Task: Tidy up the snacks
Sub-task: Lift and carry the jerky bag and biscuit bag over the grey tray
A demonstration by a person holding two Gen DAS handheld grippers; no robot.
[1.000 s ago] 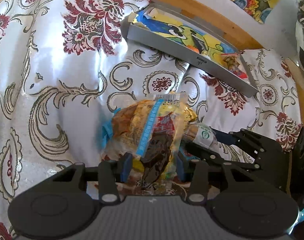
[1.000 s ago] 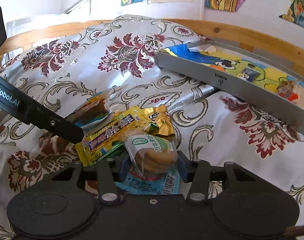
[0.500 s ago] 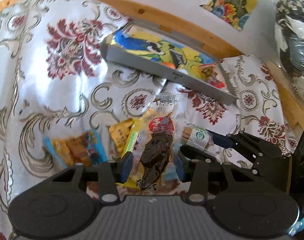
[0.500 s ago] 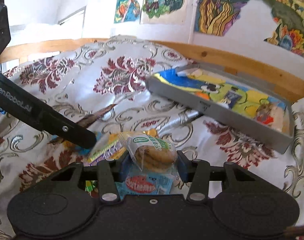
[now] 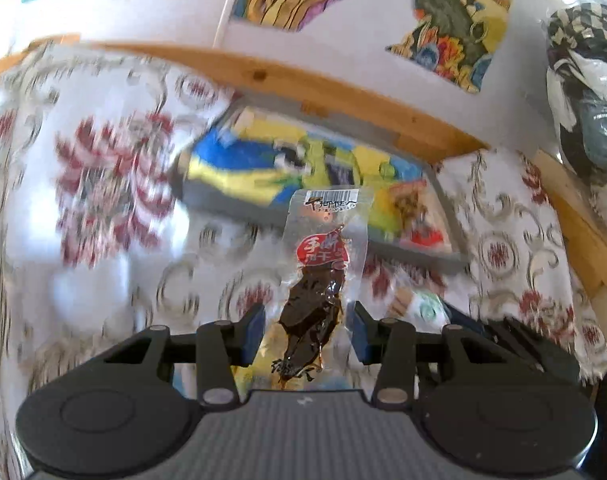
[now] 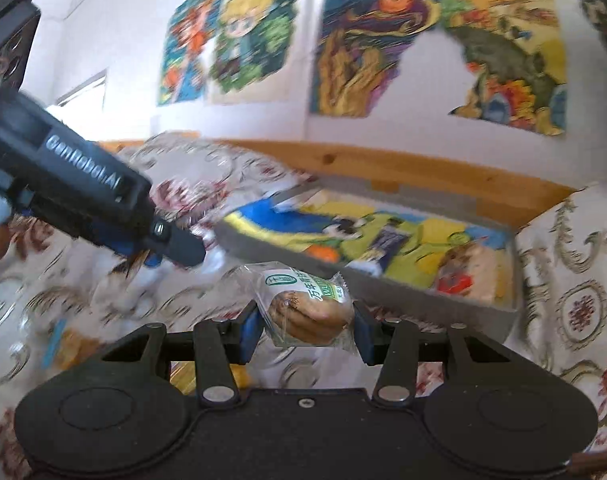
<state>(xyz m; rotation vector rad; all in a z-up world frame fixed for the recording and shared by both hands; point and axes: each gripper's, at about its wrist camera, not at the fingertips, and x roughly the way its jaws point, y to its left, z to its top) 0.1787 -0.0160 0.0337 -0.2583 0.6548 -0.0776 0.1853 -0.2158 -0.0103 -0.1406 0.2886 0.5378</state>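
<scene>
My left gripper is shut on a clear packet of dark dried meat with a red label, held upright above the cloth. In the right wrist view my right gripper is shut on a wrapped biscuit packet with a green label. Ahead of both lies a grey tray with a colourful cartoon liner; a red-and-orange snack pack rests in its right end. The left gripper's body crosses the left of the right wrist view. The left wrist view is blurred.
A floral white, red and gold cloth covers the surface. Loose snack packets lie on it below the grippers. A wooden rail runs behind the tray, with posters on the wall. A checked bag hangs at right.
Both grippers have lifted their packets off the snack pile and risen; the tray and the wall now sit lower and nearer in both views.
</scene>
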